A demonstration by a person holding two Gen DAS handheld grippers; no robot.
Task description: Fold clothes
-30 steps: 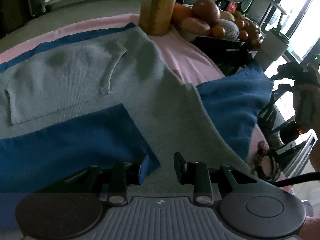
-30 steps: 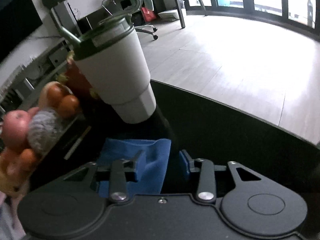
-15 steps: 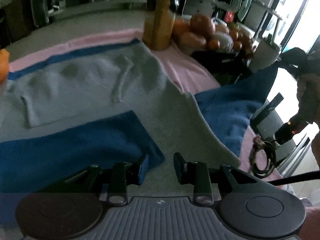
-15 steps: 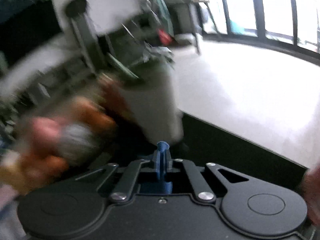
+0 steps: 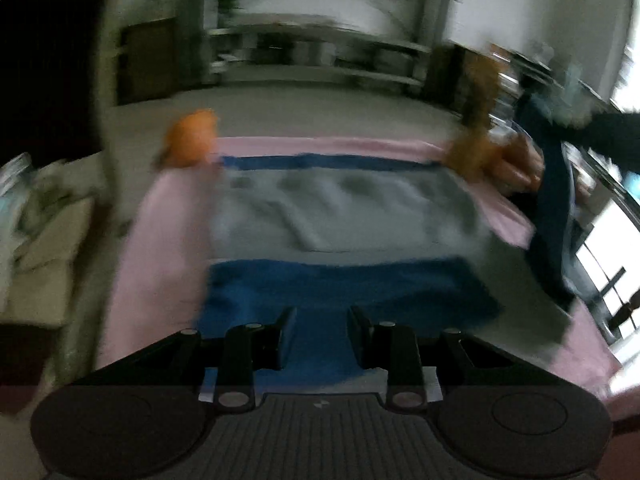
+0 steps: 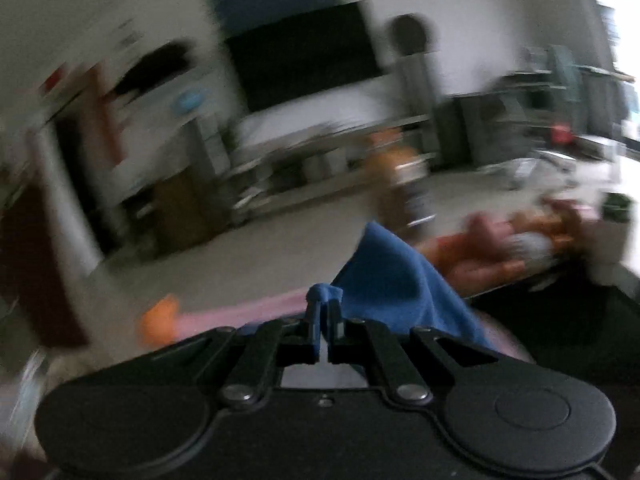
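Observation:
A grey garment [image 5: 340, 208] with blue bands lies spread on a pink cloth [image 5: 160, 240] over the table. My left gripper [image 5: 320, 320] hovers at its near blue band [image 5: 340, 288], fingers apart, the blue fabric lying below and between them with neither pad pressing on it. My right gripper [image 6: 324, 312] is shut on a pinch of the blue part of the garment [image 6: 392, 276], which hangs from its tips. In the left wrist view that blue part [image 5: 554, 208] rises in a taut strip off the table's right side. Both views are blurred by motion.
An orange object [image 5: 192, 140] sits at the pink cloth's far left corner. A brown bottle [image 5: 478, 92] and a pile of fruit [image 5: 516, 164] stand at the far right corner. A dark screen [image 6: 304, 52] and shelves line the far wall.
My right gripper closed on the blue cloth, then swung up and left, lifting it. My left gripper moved left along the near blue band, its fingers as far apart as before.

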